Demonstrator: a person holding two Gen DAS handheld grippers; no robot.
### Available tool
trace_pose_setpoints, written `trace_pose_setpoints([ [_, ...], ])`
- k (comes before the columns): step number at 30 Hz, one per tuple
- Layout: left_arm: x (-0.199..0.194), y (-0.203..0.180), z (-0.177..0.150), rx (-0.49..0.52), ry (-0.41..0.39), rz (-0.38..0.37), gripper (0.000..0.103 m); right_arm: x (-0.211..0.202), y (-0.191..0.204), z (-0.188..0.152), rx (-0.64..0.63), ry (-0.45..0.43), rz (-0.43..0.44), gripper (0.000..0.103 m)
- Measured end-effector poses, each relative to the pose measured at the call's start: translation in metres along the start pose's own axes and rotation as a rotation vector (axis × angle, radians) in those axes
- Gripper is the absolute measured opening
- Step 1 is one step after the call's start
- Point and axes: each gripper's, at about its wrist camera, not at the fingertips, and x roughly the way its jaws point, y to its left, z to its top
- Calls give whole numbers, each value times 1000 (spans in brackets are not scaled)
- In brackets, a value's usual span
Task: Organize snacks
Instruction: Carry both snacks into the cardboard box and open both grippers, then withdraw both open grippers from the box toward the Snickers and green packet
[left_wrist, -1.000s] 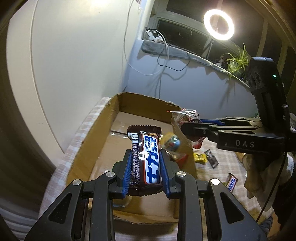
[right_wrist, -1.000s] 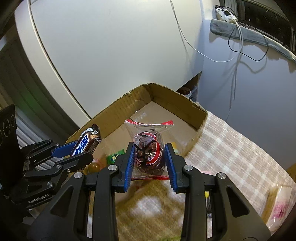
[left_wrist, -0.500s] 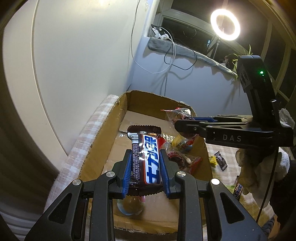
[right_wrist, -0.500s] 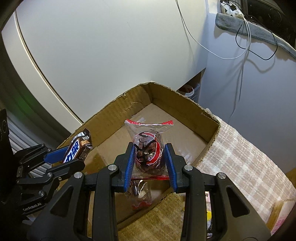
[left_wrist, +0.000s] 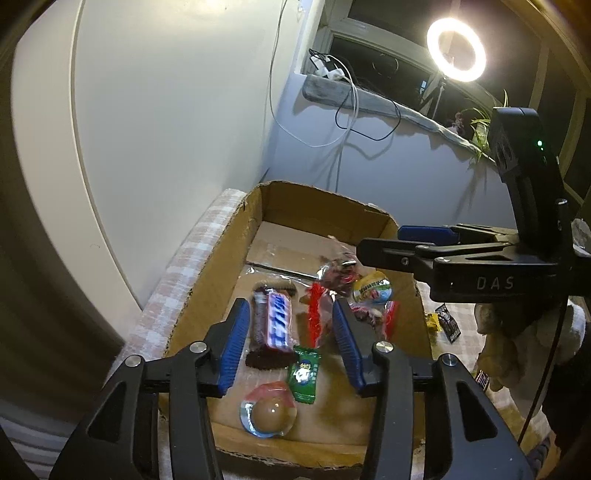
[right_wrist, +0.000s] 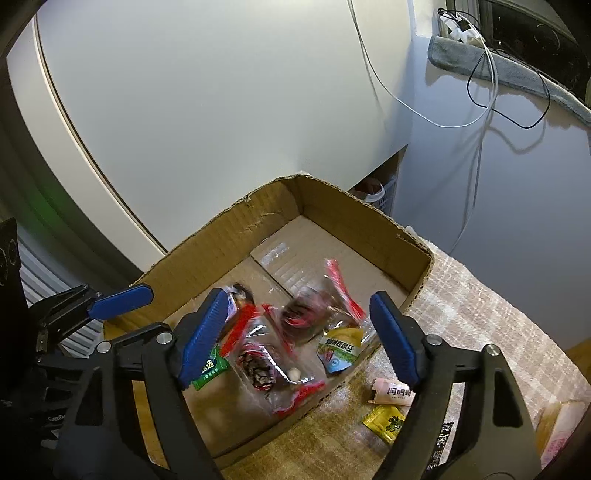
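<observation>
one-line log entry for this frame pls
phase: release over cardboard box | left claw: open, empty | right claw: open, empty | chocolate bar, red-edged clear bag: in box

Both grippers now stand wide apart and empty. The chocolate bar (left_wrist: 274, 325) leaves the left gripper (left_wrist: 291, 347) and lies in the cardboard box (left_wrist: 207, 295); the red-edged clear packet (right_wrist: 314, 310) drops from the right gripper (right_wrist: 299, 332) onto the box floor.

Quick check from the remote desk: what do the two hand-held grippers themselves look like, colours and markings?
Both are black plastic scissor-style frames with silver rivets and ribbed blue finger pads. The left hand-held gripper is seen from behind; the right hand-held gripper looks the same. Side-on, the right one shows pale "DAS" lettering, a green indicator light and a thin black cable.
</observation>
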Motion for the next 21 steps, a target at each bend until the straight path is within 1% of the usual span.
trace_pose_setpoints([
  [6,-8,-5,-1,8,-9,-4,47,-13,-3,-4,17,-13,-5,82],
  [12,-18,-16,-3,17,-18,-22,47,-40,-13,-16,32,-32,-17,82],
  [21,-31,-47,-14,60,-21,-91,47,-88,-37,-59,78,-44,-50,82],
])
